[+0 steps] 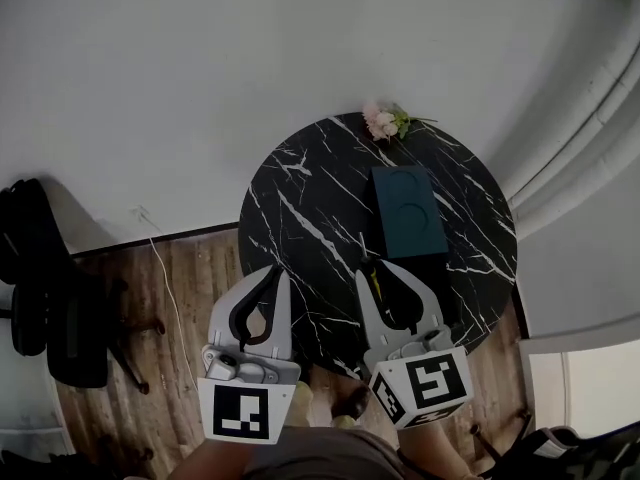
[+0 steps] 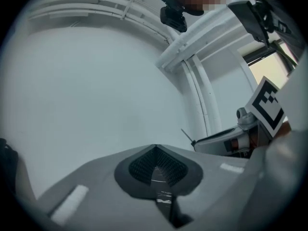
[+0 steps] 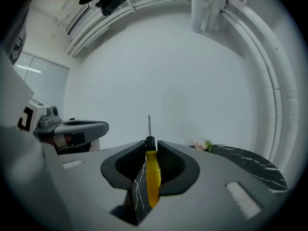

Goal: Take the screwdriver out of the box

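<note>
Both claws same build. L claw [image 1: 274,276] & R claw [image 1: 380,270]: pale grey plastic fingers, broad at base, tapering to tips, w/ black ribbed pads [image 2: 144,165] inside. Small white rect. strip [image 2: 70,205] on each finger. Each carries a white cube w/ black square markers: L cube [image 1: 246,411] shows one face, R cube [image 1: 425,385] two. Silver knob [image 2: 242,113] beside R cube. Black cam [image 2: 173,16] on person's head.
</note>
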Motion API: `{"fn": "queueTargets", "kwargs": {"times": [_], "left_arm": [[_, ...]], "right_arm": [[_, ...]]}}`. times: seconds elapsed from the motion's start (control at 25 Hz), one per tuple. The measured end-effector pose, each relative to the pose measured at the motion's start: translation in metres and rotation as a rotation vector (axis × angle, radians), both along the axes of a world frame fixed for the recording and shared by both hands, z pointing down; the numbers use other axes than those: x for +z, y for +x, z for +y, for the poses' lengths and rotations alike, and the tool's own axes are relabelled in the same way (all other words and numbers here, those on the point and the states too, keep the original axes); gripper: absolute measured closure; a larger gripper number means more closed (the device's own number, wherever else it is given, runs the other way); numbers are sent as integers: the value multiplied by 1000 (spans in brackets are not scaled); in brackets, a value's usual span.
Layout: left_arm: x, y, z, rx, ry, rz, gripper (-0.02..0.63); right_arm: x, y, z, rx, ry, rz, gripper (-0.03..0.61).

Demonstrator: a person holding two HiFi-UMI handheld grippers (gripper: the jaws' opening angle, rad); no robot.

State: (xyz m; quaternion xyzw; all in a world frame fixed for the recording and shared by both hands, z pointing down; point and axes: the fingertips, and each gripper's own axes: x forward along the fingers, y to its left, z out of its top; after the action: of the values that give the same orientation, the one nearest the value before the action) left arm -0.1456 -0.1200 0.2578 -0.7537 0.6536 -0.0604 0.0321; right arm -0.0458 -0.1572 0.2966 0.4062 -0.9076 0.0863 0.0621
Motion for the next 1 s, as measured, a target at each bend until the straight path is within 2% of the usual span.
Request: {"fn": "queueTargets", "kwargs": {"times": [0.24, 0.36, 0.64, 1.0], "left_arm": [[41, -19, -24, 23, -106, 31, 614], [62, -27, -37, 40, -145, 22, 614], [107, -27, -58, 93, -239, 20, 614], [142, -39, -74, 118, -315, 9, 614]], "right_arm": [[61, -10, -19, 52, -118, 44, 480], [95, -12, -27, 83, -168, 70, 480], [163, -2, -38, 157, -295, 118, 480], [221, 2, -47, 207, -402, 160, 479]]}}
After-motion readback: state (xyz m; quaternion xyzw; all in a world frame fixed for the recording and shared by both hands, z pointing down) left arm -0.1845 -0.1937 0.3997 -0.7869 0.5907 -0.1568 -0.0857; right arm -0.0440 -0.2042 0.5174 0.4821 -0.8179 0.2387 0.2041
